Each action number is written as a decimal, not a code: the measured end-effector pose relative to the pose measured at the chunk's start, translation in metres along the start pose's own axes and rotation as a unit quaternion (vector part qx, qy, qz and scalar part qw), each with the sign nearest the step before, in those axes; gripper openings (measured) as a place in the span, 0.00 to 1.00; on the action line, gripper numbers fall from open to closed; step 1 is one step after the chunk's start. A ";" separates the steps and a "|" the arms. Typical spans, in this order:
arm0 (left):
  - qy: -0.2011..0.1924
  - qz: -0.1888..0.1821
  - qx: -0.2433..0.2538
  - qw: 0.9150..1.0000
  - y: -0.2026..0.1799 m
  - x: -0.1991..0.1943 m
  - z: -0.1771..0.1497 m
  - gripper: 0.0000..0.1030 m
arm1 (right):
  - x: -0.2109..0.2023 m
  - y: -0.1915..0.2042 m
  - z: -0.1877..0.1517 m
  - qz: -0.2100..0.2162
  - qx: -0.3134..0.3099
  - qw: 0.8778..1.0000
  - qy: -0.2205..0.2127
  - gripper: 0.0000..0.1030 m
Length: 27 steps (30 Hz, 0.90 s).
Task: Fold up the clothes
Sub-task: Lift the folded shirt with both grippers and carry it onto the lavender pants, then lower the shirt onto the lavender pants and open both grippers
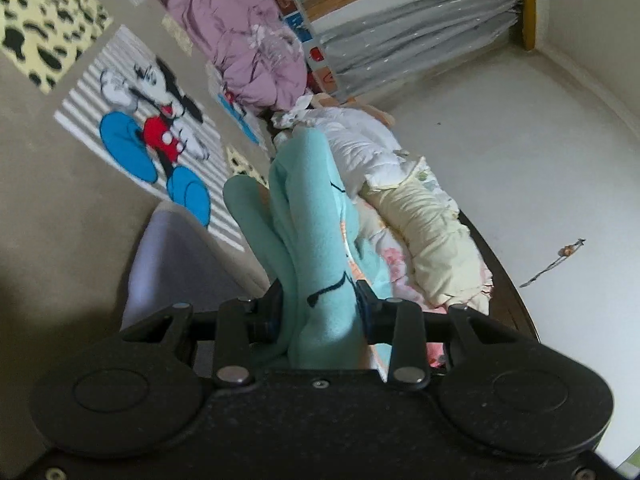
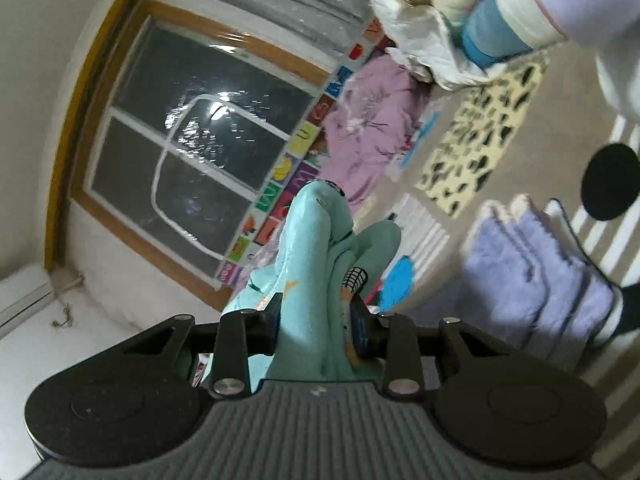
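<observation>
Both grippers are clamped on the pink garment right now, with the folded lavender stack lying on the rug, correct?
Not quite: the garment is mint green, not pink. The left wrist view shows the left gripper shut on the mint green garment, and the right wrist view shows the right gripper shut on it too. The folded lavender stack does lie on the rug.

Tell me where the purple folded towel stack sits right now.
In the right wrist view, the purple towel stack lies low right on the cartoon rug, right of the gripped teal garment.
</observation>
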State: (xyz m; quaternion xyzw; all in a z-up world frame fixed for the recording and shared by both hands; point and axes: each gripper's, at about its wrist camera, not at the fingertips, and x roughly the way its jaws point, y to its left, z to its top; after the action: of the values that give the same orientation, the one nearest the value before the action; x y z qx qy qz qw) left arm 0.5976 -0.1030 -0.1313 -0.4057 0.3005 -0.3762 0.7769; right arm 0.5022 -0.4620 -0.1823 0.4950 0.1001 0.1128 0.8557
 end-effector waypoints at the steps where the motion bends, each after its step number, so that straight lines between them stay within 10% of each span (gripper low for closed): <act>1: 0.000 0.000 0.000 1.000 0.004 0.005 -0.001 0.33 | 0.004 -0.008 0.001 -0.009 0.003 1.000 0.002 0.33; 13: 0.023 0.102 -0.028 0.994 0.049 0.028 -0.017 0.46 | 0.028 -0.045 -0.011 -0.093 -0.008 0.995 0.037 0.28; 18: -0.005 0.132 -0.004 0.991 0.029 -0.005 -0.020 0.62 | 0.003 -0.014 -0.017 -0.121 -0.041 0.991 0.031 0.62; 27: 0.002 0.182 0.070 0.981 -0.030 -0.078 -0.081 0.75 | -0.082 0.047 -0.044 -0.153 -0.104 0.982 0.046 0.73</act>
State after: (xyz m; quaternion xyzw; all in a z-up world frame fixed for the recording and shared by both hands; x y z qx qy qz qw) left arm 0.4827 -0.0825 -0.1321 -0.2884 0.3436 -0.2498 0.8581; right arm 0.4066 -0.4270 -0.1579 0.3766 0.2020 0.0134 0.9040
